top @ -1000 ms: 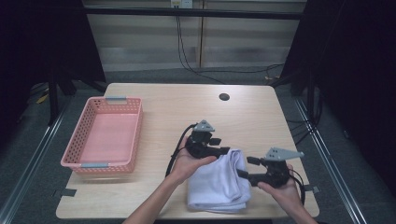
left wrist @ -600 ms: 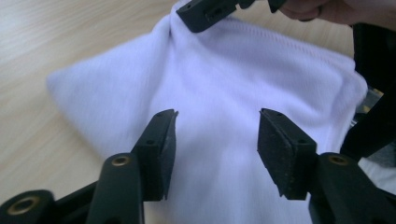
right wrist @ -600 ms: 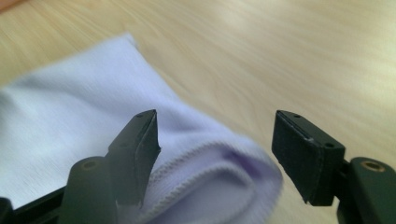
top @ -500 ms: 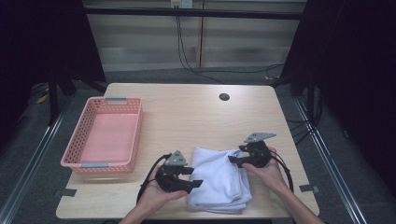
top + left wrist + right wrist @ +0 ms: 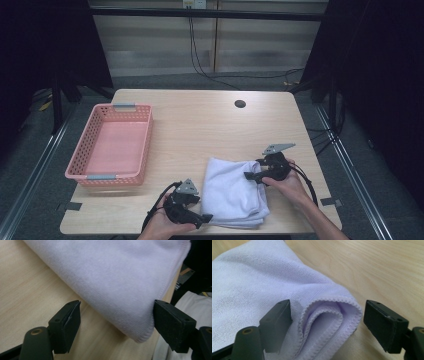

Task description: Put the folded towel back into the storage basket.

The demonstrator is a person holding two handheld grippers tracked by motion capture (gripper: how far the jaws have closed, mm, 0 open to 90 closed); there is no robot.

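Pale wood-grain table (image 5: 200,125), dark curtained room. Fluffy folded white terry towel (image 5: 235,192) sits between both wide-apart grippers, left gripper (image 5: 202,218) and right gripper (image 5: 248,176), whose jaws just opened.

Laboratory recording station. A bare wooden table (image 5: 200,125) stands between dark curtains (image 5: 50,45). Cables (image 5: 200,55) hang from a wall socket (image 5: 194,3).

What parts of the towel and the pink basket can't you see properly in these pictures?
- Towel: in the high view, the right gripper covers its far right corner.
- Towel, left gripper view: top edge cuts it off.
- Pink basket: in the high view, its mesh holes are too small to make out.
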